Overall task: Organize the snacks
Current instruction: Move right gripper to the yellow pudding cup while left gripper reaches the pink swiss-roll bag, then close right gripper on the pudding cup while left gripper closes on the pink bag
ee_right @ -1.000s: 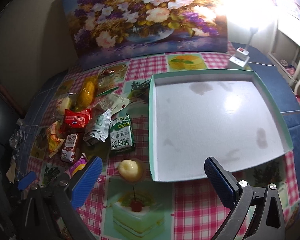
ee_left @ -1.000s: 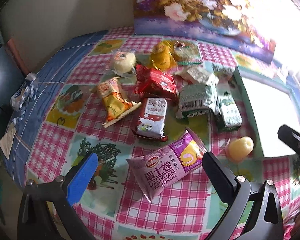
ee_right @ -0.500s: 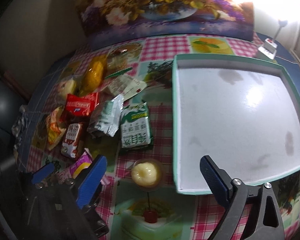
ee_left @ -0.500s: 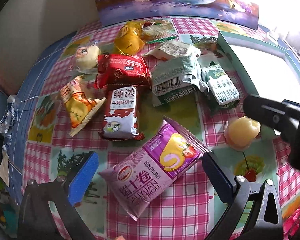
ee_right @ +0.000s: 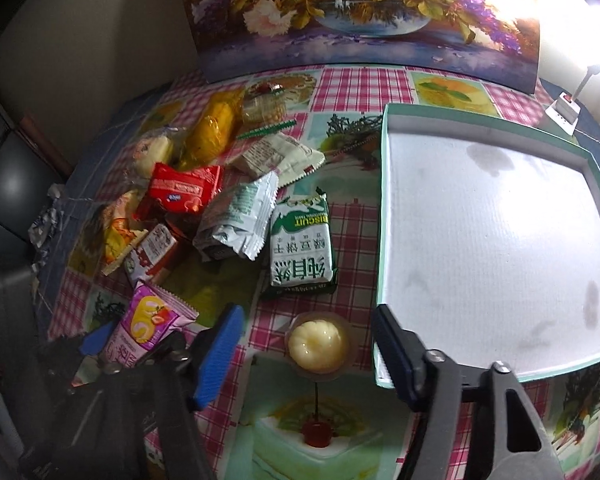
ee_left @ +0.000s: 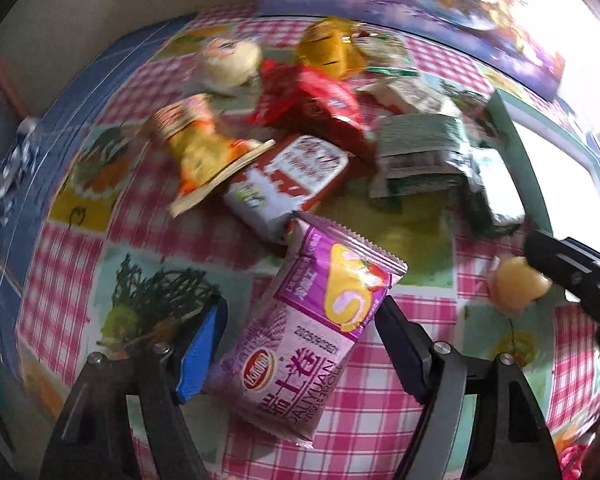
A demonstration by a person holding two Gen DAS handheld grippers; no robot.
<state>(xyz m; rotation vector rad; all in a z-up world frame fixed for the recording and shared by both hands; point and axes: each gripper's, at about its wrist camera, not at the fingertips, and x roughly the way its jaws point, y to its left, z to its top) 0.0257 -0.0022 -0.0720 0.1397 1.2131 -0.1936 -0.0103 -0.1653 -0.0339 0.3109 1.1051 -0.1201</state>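
A purple Swiss-roll packet [ee_left: 320, 340] lies on the checked tablecloth between the fingers of my left gripper [ee_left: 300, 332]. The jaws are closing, and the blue pad and black finger stand right at the packet's long edges. I see no clear squeeze. The right wrist view shows that same left gripper [ee_right: 136, 342] low on the left, around the purple packet [ee_right: 148, 328]. My right gripper [ee_right: 308, 344] hangs over a yellow pudding cup [ee_right: 318, 344]. Its jaws are closing too, with a gap on both sides of the cup. One right finger [ee_left: 568, 272] shows beside the pudding cup [ee_left: 516, 286].
A green-rimmed white tray [ee_right: 382, 216] stands right of the cup, with nothing in it. Several snack packets lie piled at the back left, among them a green biscuit pack [ee_right: 302, 252] and a red packet [ee_right: 184, 194]. A flower painting [ee_right: 360, 12] leans at the back.
Both grippers have sunk toward the table and their jaws have narrowed. The left now straddles the purple packet closely. The right has shifted left until the pudding cup sits between its fingers.
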